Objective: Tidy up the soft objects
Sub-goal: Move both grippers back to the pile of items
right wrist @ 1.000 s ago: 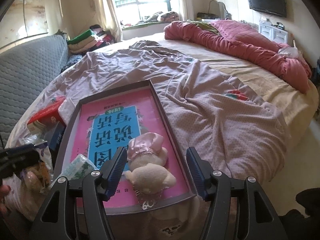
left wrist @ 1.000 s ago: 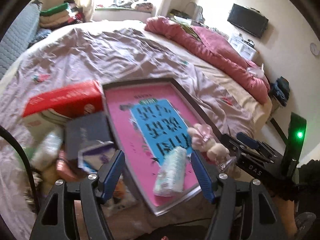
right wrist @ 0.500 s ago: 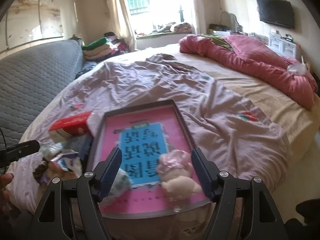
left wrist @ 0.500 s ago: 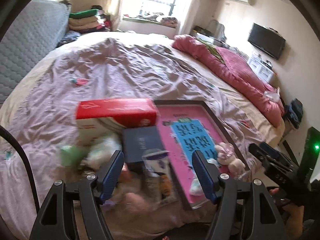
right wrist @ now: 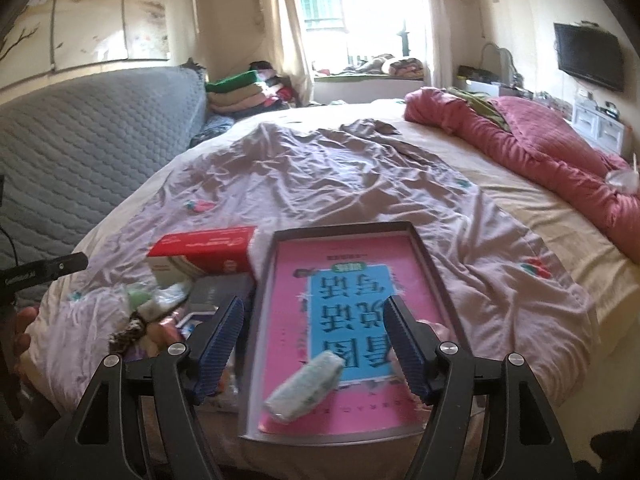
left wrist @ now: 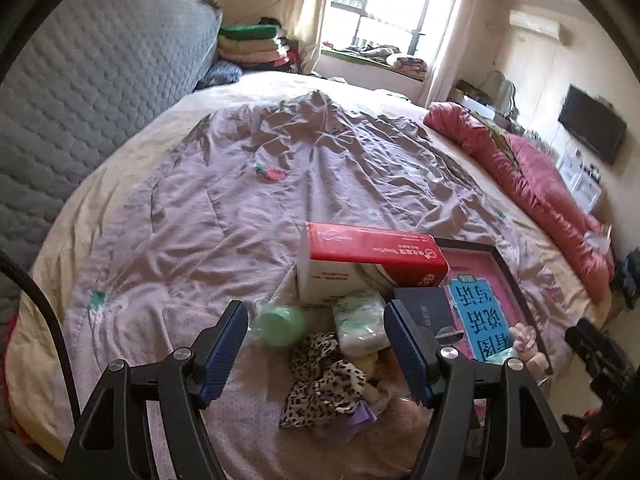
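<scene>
Both grippers open and empty above the bed's near edge.
Left gripper [left wrist: 316, 346] hangs over a leopard-print cloth [left wrist: 326, 380] and a white packet [left wrist: 360, 322] beside a red box [left wrist: 376, 250]; right gripper [right wrist: 314, 344] spreads over the tray [right wrist: 262, 312], where a soft packet [right wrist: 306, 384] lies and what is probably a plush toy [left wrist: 524, 344] sits partly hidden.

A home bedroom: a wide bed [right wrist: 500, 200] with rumpled sheet, padded headboard [right wrist: 80, 128], red duvet [right wrist: 552, 148], wall-mounted television [right wrist: 588, 56], curtained window [right wrist: 360, 12].
</scene>
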